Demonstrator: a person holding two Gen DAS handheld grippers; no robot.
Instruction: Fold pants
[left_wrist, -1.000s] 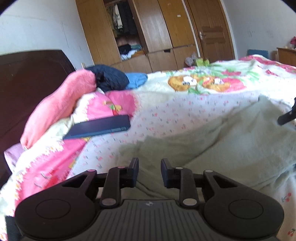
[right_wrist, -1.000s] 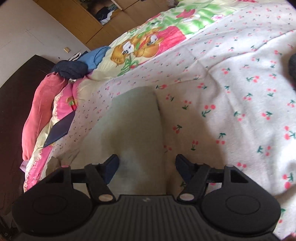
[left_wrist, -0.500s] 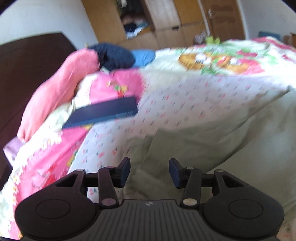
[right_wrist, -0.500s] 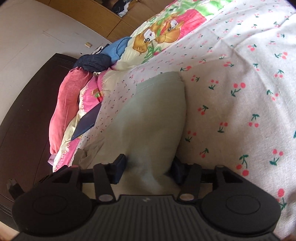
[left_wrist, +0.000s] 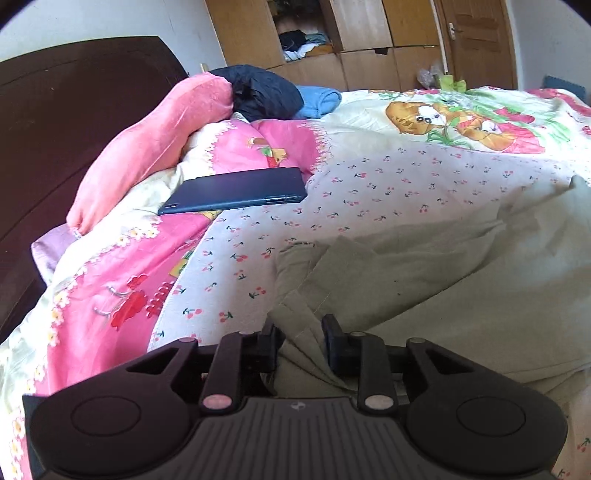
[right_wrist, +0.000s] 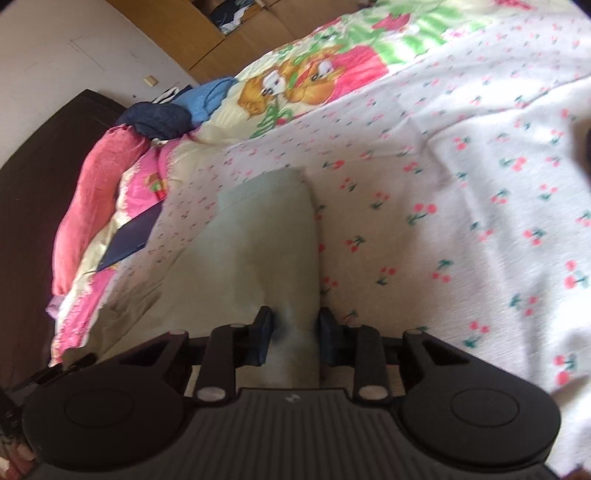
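Two wrist-cam views over a bed w/ a cherry-print sheet (left_wrist: 369, 192); pale green pants (left_wrist: 461, 273) lie spread across it, rumpled, one end nearest the left cam, a long leg section running away from the right cam (right_wrist: 266, 236).

Left gripper (left_wrist: 300, 341): jaws closing, gap narrow, a bunched fold of the pants' edge between the pads; the fabric fills the gap, so it looks pinched, tho how firmly I can't tell. Right gripper (right_wrist: 294, 334): jaws closing too, the pants' leg between them & touching both pads; view is blurred.

Nearby, well apart from the pants: a dark blue tablet (left_wrist: 236, 192) on a pink floral quilt (left_wrist: 122, 295), a pink pillow (left_wrist: 155, 144), dark & blue clothes (left_wrist: 266, 92) by the headboard (left_wrist: 55, 122); wardrobe (left_wrist: 332, 40) beyond.

Risks, as I judge them: either grip may catch only the top layer, so the pants sag or slip out on lifting; a pad could also snag the sheet beneath & drag it up w/ the cloth; uneven lifting between the two hands would give a skewed fold; existing wrinkles near the left end may get pressed in.
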